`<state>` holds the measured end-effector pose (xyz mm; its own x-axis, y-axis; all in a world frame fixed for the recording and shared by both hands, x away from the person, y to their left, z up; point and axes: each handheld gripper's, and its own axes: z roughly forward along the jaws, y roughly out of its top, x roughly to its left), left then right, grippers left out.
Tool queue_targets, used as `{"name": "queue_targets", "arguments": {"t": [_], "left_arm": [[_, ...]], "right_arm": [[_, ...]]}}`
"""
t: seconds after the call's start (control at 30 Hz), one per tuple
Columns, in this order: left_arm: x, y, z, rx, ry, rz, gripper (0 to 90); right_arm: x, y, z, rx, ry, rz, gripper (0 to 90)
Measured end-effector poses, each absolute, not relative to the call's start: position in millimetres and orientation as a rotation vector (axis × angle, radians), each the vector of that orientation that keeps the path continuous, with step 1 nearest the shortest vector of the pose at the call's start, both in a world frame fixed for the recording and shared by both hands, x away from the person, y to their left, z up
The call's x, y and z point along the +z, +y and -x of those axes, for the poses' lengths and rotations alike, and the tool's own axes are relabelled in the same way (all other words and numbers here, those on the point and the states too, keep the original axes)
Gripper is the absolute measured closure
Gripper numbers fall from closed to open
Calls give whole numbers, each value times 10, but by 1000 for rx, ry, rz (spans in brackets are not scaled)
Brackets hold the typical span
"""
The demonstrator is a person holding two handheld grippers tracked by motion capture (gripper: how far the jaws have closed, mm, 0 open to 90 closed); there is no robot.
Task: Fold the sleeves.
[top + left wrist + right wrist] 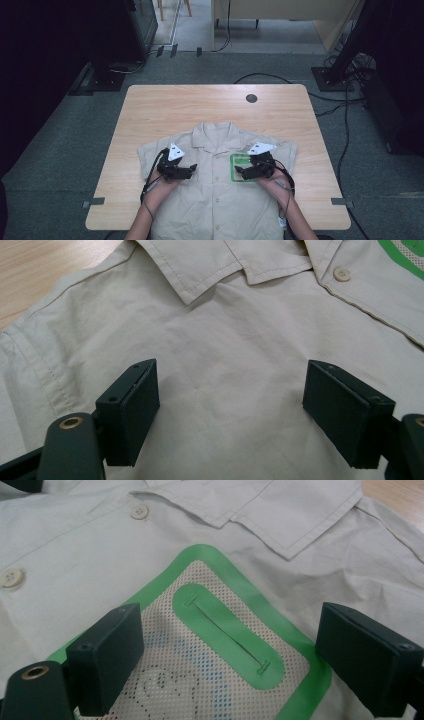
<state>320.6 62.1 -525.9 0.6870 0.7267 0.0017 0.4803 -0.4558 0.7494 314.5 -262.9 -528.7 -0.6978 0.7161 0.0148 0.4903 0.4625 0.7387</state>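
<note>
Both grippers poised over a beige short-sleeved button-up shirt (pixel 220 175) spread flat on the light wooden tabletop (pixel 150 110).

The left gripper (pixel 192 169) and right gripper (pixel 238 171) face each other across the button placket, each with jaws wide apart and nothing between them. The shirt's long axis runs collar-away, hem toward the person. Ahead of the left jaws lie plain chest cloth and the collar (pixel 210 275); under the right jaws sits the green-bordered mesh chest pocket (pixel 225 635). Each gripper is nearest its own shoulder, likely the next grasp.

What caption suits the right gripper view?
Open right gripper poised over the green-bordered mesh pocket of a beige shirt.
</note>
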Motion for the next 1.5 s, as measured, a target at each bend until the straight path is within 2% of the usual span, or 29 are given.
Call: {"name": "queue_targets", "arguments": {"t": [0.13,0.53,0.6,1.5], "left_arm": [[-5259,622,-3207,417,921,-2141,226],[-5259,622,-3207,418,923,-2141,226],[-5259,622,-3207,418,923,-2141,226],[-5258,622,-3207,418,923,-2141,226]], "right_arm": [[-5268,-2628,-3151,1060,2411,-1055,149],[-5201,-2676,-3160,1086,2406,-1071,152],[-5187,-2692,-3152,1122,2399,-1065,184],[-5137,-2850,-3144,1094,2370,-1052,213]]}}
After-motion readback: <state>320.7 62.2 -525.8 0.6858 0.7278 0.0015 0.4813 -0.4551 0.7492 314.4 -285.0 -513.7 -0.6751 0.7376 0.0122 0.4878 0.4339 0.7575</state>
